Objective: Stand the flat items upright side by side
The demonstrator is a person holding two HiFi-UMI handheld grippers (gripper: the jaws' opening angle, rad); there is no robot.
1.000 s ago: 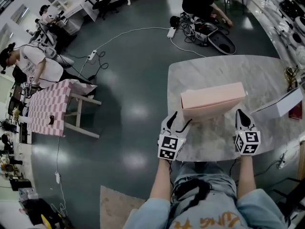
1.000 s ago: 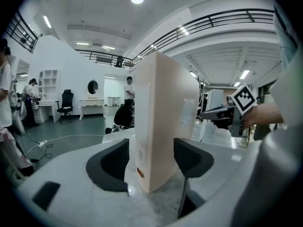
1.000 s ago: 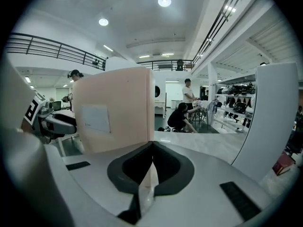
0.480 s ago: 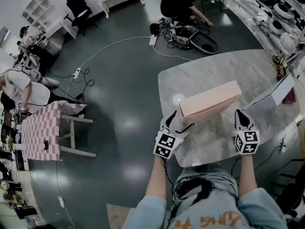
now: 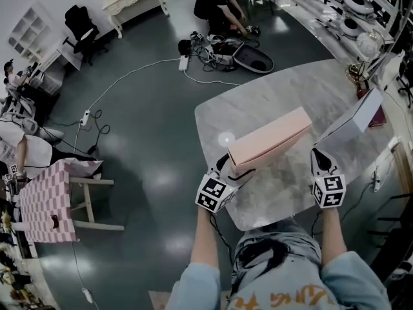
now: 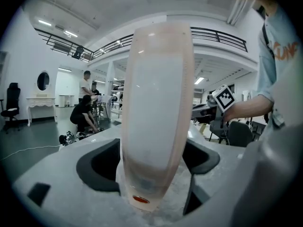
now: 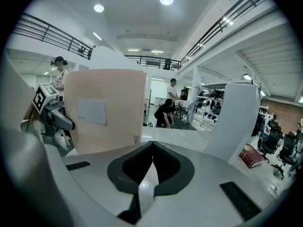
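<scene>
You are holding your left gripper (image 5: 233,170), its jaws having just been opening wide, released around the near left end of the pink box (image 5: 268,141), which is standing on edge on the marble table (image 5: 290,92), while your right gripper (image 5: 319,155) is hovering clenched and empty beside its right end.

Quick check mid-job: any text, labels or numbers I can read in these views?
Nothing reads clearly.
White label on the pink box: too small to read.
Orange print on the person's shirt: partly cut off, unreadable.
Red book: cover blurred.
</scene>
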